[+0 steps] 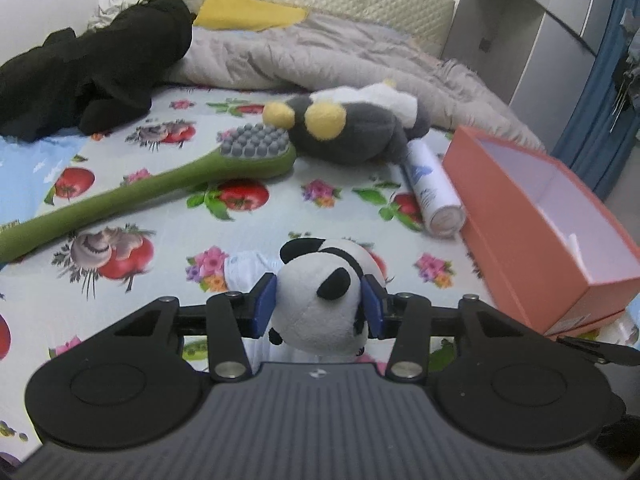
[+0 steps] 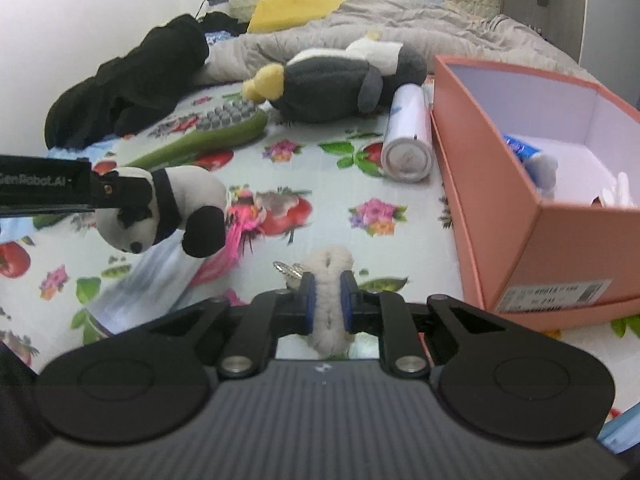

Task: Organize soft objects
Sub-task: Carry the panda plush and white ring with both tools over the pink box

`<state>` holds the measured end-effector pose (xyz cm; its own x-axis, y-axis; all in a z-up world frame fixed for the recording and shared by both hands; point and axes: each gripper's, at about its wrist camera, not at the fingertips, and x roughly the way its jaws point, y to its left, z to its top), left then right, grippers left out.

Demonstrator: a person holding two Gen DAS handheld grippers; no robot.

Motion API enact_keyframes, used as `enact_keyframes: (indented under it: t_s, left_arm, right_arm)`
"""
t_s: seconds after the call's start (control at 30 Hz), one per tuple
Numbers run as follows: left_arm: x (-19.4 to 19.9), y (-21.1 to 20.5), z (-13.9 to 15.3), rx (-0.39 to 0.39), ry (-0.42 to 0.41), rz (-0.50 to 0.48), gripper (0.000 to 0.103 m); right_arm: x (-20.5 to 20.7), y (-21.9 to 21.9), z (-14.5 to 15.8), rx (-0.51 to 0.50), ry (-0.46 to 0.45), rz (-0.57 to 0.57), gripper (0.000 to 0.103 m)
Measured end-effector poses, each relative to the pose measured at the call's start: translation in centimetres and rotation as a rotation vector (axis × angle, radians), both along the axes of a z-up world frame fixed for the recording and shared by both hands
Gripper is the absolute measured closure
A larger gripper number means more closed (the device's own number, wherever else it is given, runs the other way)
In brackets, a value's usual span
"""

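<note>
Two wrist views over a bed with a fruit-and-flower printed sheet (image 1: 168, 224). The left gripper (image 1: 318, 306) is clamped on a plush panda (image 1: 320, 292), its blue pads pressing both sides of the toy; the panda's lower body is hidden behind the gripper housing. In the right wrist view the same panda (image 2: 168, 204) hangs clear of the sheet at the tip of the left gripper, whose fingers are largely masked by the toy. The right gripper (image 2: 328, 300) is closed tight on a small fluffy white item (image 2: 328, 280) with a metal key-ring clasp at its side — what it depicts cannot be made out, and its near end is cut off by the housing.

An open salmon-pink box (image 2: 500, 184) sits at the right; inside, a blue-and-white object is only partly visible past the wall. A white cylindrical bottle (image 2: 408, 136) lies just beside the box. Farther back lie a grey penguin plush (image 2: 340, 80), a green plush toothbrush (image 1: 168, 184) — its handle end cropped at the frame edge — a black garment (image 1: 92, 76) and a grey quilt (image 1: 320, 60).
</note>
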<state>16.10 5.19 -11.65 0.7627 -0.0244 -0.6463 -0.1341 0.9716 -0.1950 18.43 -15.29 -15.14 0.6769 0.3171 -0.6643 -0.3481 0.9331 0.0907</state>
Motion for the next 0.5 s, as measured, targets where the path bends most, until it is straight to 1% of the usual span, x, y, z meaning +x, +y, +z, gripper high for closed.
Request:
enact_keyframes:
  t_s: [0.2, 0.37, 0.5]
  left_arm:
    - [0.1, -0.8, 2.8, -0.011, -0.029, -0.017, 0.051]
    - [0.5, -2.0, 5.6, -0.021, -0.04, -0.042, 0.051]
    - [0.8, -3.5, 8.4, -0.017, -0.071, -0.072, 0.051]
  right_arm:
    - [0.1, -0.8, 3.1, 0.039, -0.034, -0.004, 0.087]
    - [0.2, -1.7, 6.6, 0.071, -0.076, -0.011, 0.087]
    - [0.5, -2.8, 9.5, 0.094, -0.116, -0.024, 0.087]
